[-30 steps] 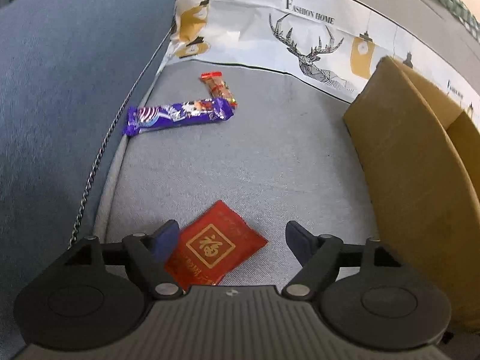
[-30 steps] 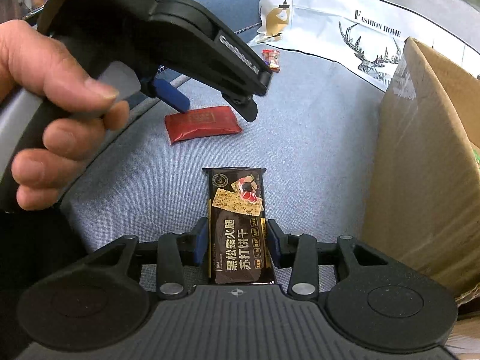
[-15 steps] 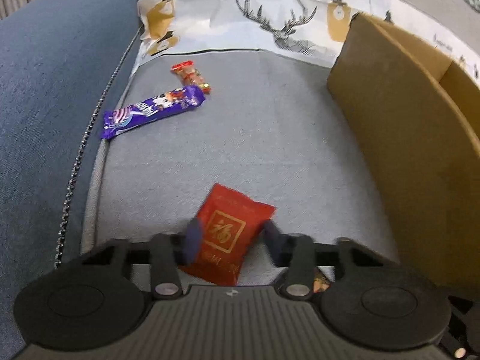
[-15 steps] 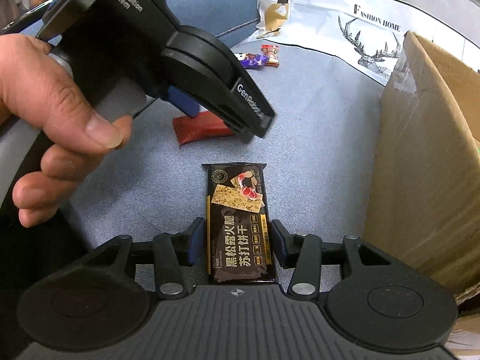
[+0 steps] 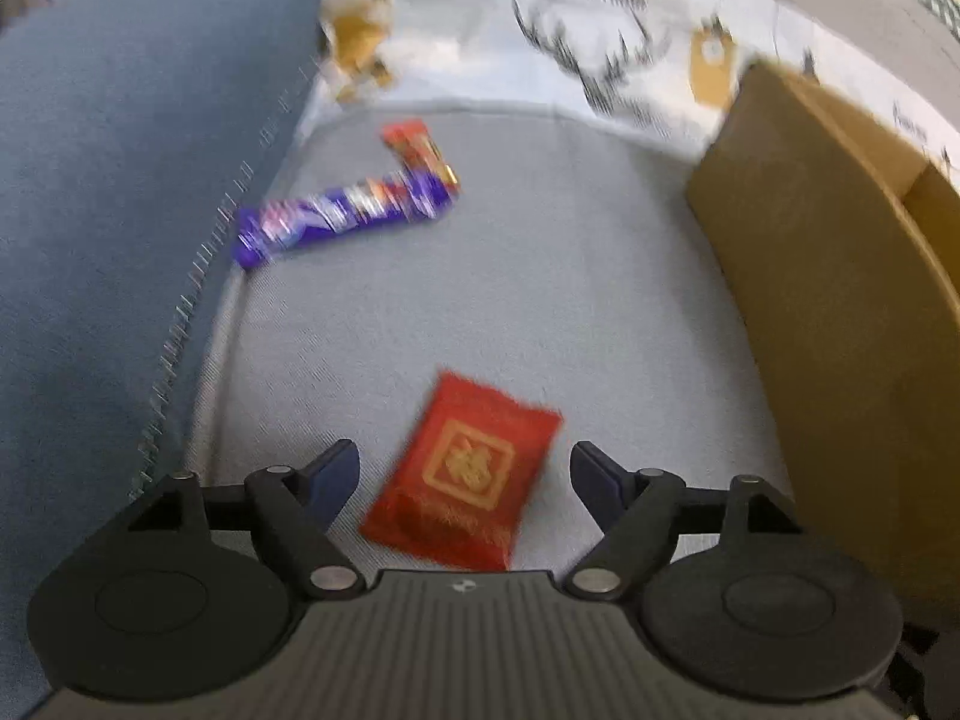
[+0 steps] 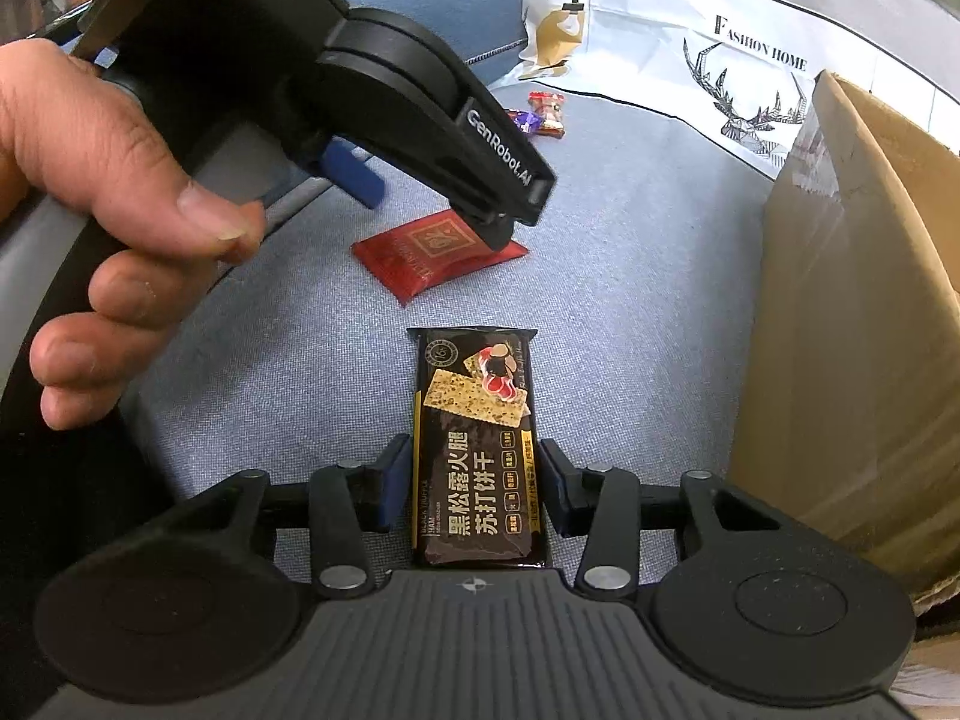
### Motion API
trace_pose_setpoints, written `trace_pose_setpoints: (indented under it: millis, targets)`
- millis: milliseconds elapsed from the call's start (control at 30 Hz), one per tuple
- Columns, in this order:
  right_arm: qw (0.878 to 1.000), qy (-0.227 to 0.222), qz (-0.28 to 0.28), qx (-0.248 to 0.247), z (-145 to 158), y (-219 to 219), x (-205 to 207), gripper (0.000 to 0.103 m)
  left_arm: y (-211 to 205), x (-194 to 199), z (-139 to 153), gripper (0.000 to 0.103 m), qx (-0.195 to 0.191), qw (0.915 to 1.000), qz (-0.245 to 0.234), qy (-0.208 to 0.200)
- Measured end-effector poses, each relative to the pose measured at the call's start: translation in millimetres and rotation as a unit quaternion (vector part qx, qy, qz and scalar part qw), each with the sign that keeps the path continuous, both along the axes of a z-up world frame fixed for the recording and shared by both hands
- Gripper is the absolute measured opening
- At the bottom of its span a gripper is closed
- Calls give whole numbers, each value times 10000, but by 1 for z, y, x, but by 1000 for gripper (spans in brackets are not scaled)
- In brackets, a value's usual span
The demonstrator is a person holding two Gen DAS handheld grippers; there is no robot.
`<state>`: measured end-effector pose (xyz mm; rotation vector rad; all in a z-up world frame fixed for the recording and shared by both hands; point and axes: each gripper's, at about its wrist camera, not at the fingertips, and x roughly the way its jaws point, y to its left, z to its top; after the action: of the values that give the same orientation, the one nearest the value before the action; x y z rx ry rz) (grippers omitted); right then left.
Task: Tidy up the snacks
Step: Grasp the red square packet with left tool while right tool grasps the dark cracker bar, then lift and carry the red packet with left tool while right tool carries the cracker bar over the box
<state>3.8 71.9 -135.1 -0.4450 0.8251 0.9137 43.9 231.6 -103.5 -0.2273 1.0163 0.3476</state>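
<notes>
- While the left gripper [image 5: 465, 471] hangs over the red packet [image 5: 465, 471], its jaws are opening and stand wide apart; the packet lies flat between them, touched by neither pad.
- The right gripper [image 6: 477, 477] has the black cracker pack [image 6: 477, 450] lengthwise between its fingers, and its jaws are closing; a thin gap seems to show on each side, so the pads probably do not press yet.
- Risk on the left: the red packet is thin, slick and flat on soft cloth, so jaws that close too high would likely skate over it or pinch only a corner, and it could slip out on the lift.
- Risk on the right: the cracker pack is long and only its near half sits between the fingers, so a light grip could let the far end droop and swing.
- Another hazard: the two tools work close together, and the cardboard box [image 6: 852, 312] stands just right of the right gripper; a hasty swing could clip its wall.
- Ahead of the left gripper, well apart, lie a purple bar [image 5: 342, 219] and a small red candy [image 5: 420, 150], touching.
- Everything rests on a grey fabric cushion [image 5: 540, 300], with a blue cushion [image 5: 120, 180] to the left and a white printed cloth [image 6: 690, 30] behind.
</notes>
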Motion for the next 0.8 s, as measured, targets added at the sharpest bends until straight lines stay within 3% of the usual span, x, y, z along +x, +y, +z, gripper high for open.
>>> trace_pose_setpoints:
  millis: [100,167,233,300,533,667,800]
  targets:
    - [10000,3,0,2,0,0,0,46,-11,5,-6,74,271,9990,-255,231]
    - [10000,-1,2,0,0,0,0,46,-16,5,-5,55,321,9986,-372,170]
    - [10000,-2,-4,-1,0,1,0,46,-18,6,-4,51,313,9985,-419,129]
    - [10000,-52,12,5,0,1,-1,41,-19,5,-4,50,311,9985,-435,92]
    - [9993,-296,-39,232,8,-1,-5,41,-9,-1,3,49,94,9996,-148,-229]
    - [9998,-188,-39,61,2,0,-6,41,-6,3,-2,50,11,9999,-160,14]
    - [9999,-22,-90,55,1,0,-4,42,-14,5,-5,52,223,9992,-320,106]
